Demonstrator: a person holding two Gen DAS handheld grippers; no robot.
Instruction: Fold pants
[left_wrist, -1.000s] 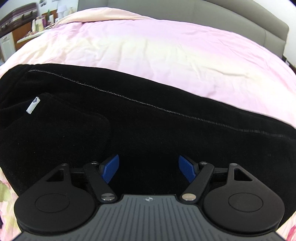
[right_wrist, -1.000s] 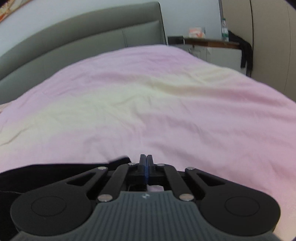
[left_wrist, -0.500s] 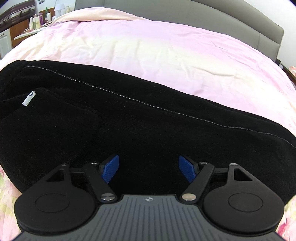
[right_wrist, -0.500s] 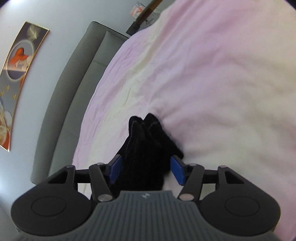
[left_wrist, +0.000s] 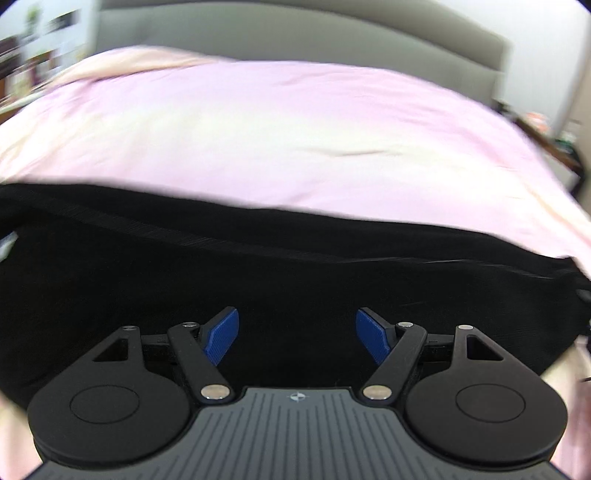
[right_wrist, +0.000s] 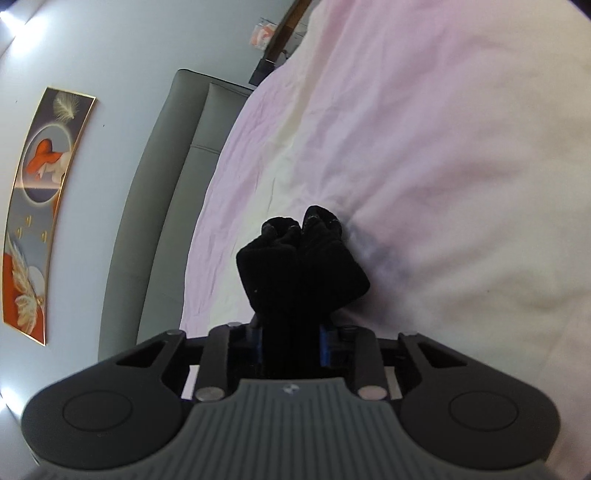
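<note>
While no readable writing shows, the right gripper (right_wrist: 290, 341) has just been closing and pinches a bunched end of the black pants (left_wrist: 295, 280); the left gripper (left_wrist: 296, 334) hangs wide above them, across the pink bedcover (left_wrist: 295, 140).

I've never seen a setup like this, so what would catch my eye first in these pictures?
Probably the black pants, a dark band lying across the pink bedspread just ahead of the left gripper, whose blue-padded jaws stand wide apart above the cloth. In the other view, the right gripper has just closed its jaws on a bunched end of the same pants, which juts out over the bed.
</note>
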